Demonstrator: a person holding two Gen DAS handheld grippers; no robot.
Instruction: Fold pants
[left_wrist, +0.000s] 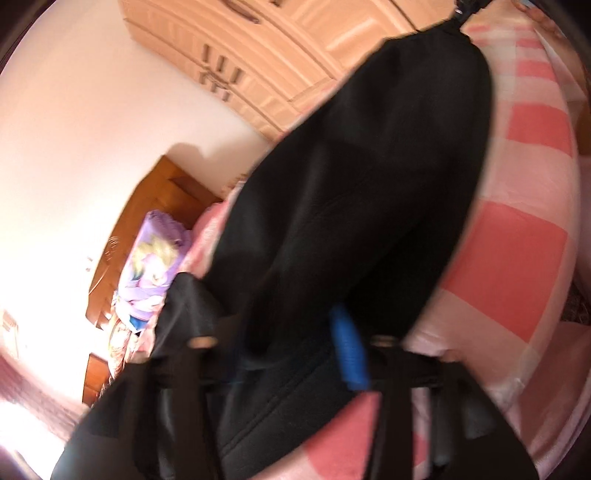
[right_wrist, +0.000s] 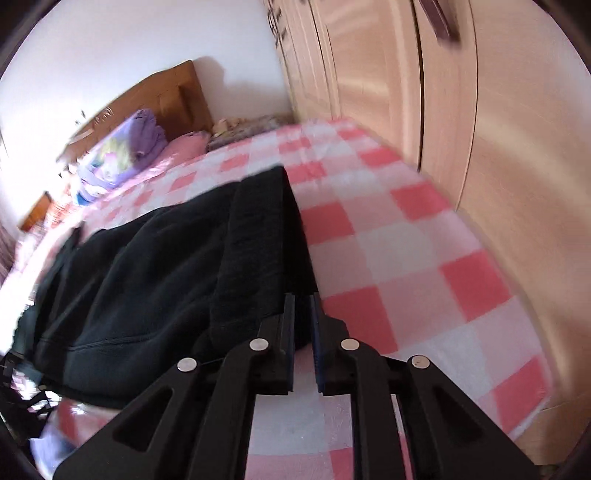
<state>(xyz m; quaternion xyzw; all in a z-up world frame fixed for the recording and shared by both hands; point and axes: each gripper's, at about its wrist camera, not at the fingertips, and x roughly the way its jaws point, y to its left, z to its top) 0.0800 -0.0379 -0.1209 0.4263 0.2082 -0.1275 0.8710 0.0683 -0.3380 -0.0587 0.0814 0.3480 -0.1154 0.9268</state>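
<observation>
Already the black fleece pants (right_wrist: 155, 266) lay stretched along the bed with the pink-and-white checked cover (right_wrist: 388, 236), one long edge running away from the right wrist view toward the middle of the mattress and the bulk heaped to the left. The right gripper (right_wrist: 303, 321) had its blue-padded fingers (right_wrist: 289, 325) nearly together on a thin dark strip of that edge, so it appeared clamped on the cloth, though so little fabric sat between the pads that the hold looked slight. In the left wrist view the pants filled most of the frame, draped up over the left gripper (left_wrist: 280, 343); its fingers (left_wrist: 349, 350) stood apart, one blue pad showing against the fabric and the other hidden behind the cloth, and nothing seemed pinched there. The risk, as I judged it, was that the unheld end would sag or slide off and bunch, spoiling the fold line, since only one corner seemed secured. A pull by the right hand might also strip the narrow edge out of its pads. The pants lay close to the near edge of the bed, so a slip could carry them toward the floor. The purple printed pillow (right_wrist: 122, 155), wooden headboard (right_wrist: 162, 99) and pale wooden wardrobe (right_wrist: 461, 110) stood well apart from the work.
</observation>
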